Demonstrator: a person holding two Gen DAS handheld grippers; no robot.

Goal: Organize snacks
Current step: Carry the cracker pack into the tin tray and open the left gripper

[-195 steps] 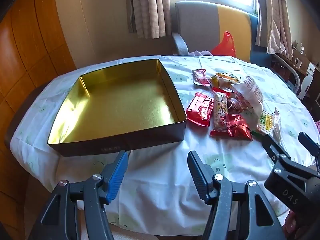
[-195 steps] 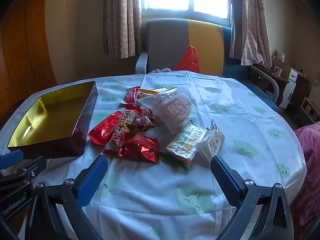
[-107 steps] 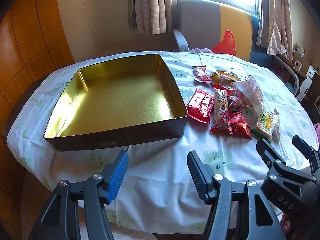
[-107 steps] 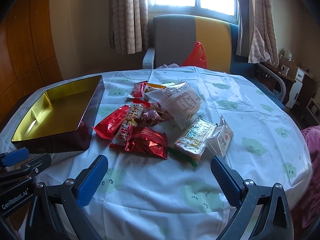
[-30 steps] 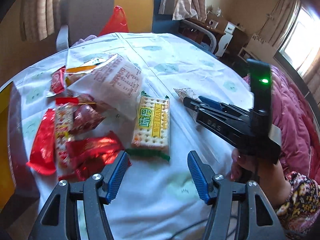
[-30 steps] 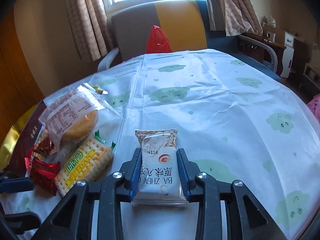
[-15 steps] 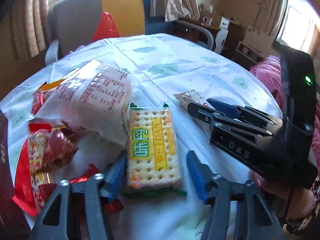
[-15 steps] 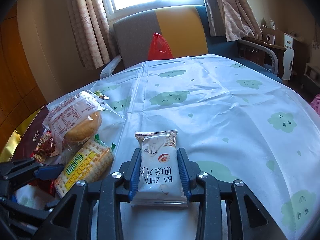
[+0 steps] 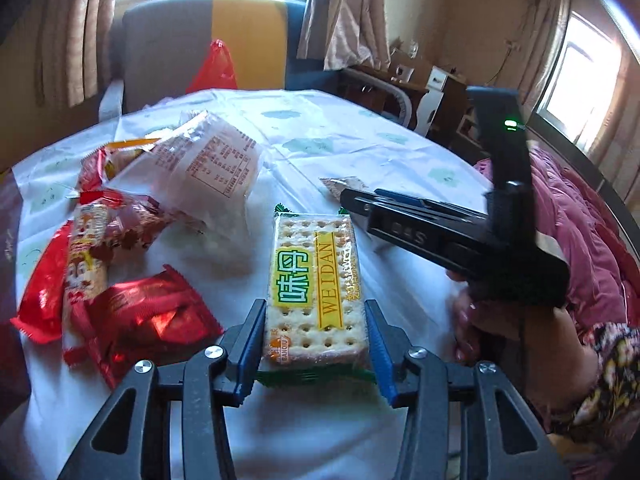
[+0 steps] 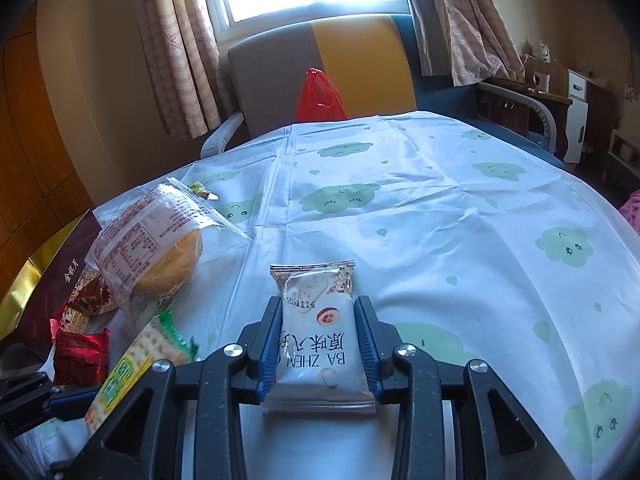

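Left claw [image 9: 315,354]: jaws have just been closing, and their blue pads now stand against both long edges of the cracker pack [image 9: 315,284] — pinching it at its near end.
Cracker pack: clear wrap, yellow band reading WEIDAN, green end seal; it runs straight ahead from between the left claw's fingers, lying on the surface [image 9: 360,148]. In the right wrist view its far end [image 10: 138,360] shows low at the left, blurred.
Right claw [image 10: 316,346]: pressed together on a white sachet [image 10: 318,340], pads against both of its sides.
White sachet: printed BA ZHEN and 251114; its crimped top sticks out ahead of the right claw's fingertips, its bottom edge sits back between the arms.
Right claw from the left wrist view [image 9: 362,200]: ahead and to the right of the left claw, just beside the cracker pack's far right corner; a hand [image 9: 500,320] holds its grip.
Bun packet [image 10: 148,248]: clear bag with a printed label, ahead and left of the right claw; ahead and left of the left claw too [image 9: 208,168].
Red foil packets [image 9: 140,320]: just left of the left claw — touching one another in a loose heap.
Tin [image 10: 44,276]: dark wall, gold inside, far left of the right claw.
Surface cover: white cloth with green cloud faces.
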